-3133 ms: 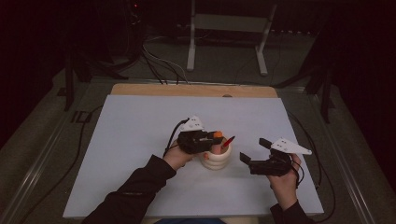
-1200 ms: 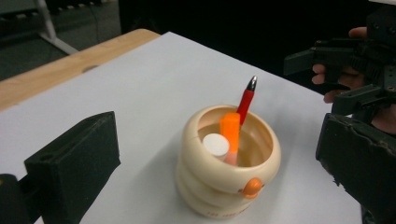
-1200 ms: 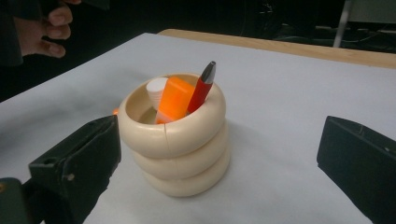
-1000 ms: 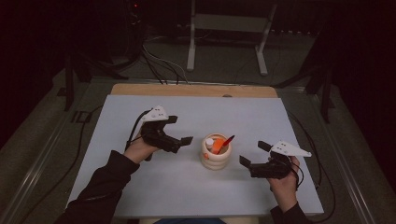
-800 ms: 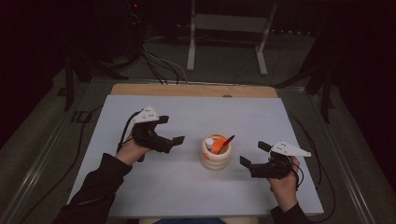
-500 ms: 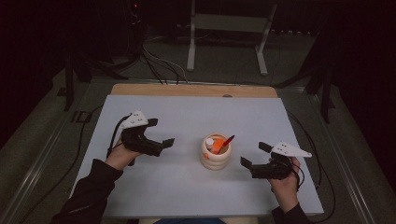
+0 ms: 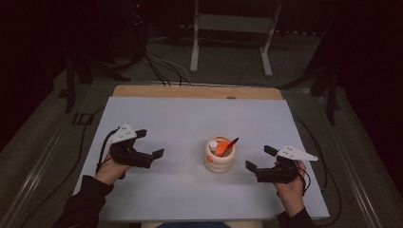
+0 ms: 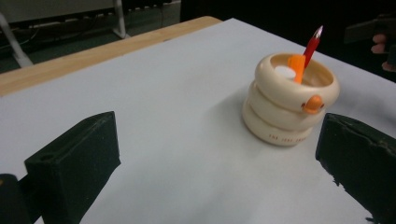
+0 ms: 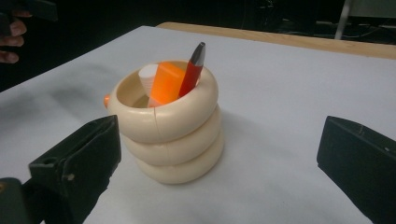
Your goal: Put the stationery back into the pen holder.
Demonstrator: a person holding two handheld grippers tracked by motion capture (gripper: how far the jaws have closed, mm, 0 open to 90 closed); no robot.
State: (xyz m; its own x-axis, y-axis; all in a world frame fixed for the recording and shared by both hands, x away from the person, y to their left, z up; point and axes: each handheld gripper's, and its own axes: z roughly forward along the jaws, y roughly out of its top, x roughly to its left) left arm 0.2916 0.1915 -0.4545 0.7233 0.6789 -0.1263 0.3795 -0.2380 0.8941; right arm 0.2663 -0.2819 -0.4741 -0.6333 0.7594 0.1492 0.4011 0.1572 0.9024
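Worktop [image 7: 190, 118]: a pale sheet over a wooden board, taking up the middle of the high view; its wooden edge runs along the top of the sheet.
Left tool [image 7: 151, 143]: lower left of the high view, held in the person's left hand low over the sheet. Jaws stand spread and grip nothing. In the left gripper view [image 8: 219, 163] they frame bare sheet, with the holder at upper right.
Right tool [image 7: 257, 157]: lower right of the high view, in the person's right hand. Jaws stand spread and empty, pointing toward the holder. In the right gripper view [image 9: 219, 168] the holder sits between the two jaws but farther off, untouched.
Holder [image 7: 219, 156]: a cream cup of three stacked rings, upright, just right of centre in the high view, between the two tools and apart from both. A small orange knob shows on its side [image 8: 312, 103].
Contents: a red pen [image 9: 192, 70] leans against the rim, tip up; an orange piece [image 9: 166, 83] and a white cylinder [image 9: 149, 74] stand beside it inside the cup.
Step in hand (judgement): both tools are clear of the holder, which reads as a pause between placements or the end of loading.
Next move (judgement): if work goes on, it calls for one tool to close in on the holder or on an item within, approaching from above the rim so the cup is not tipped.
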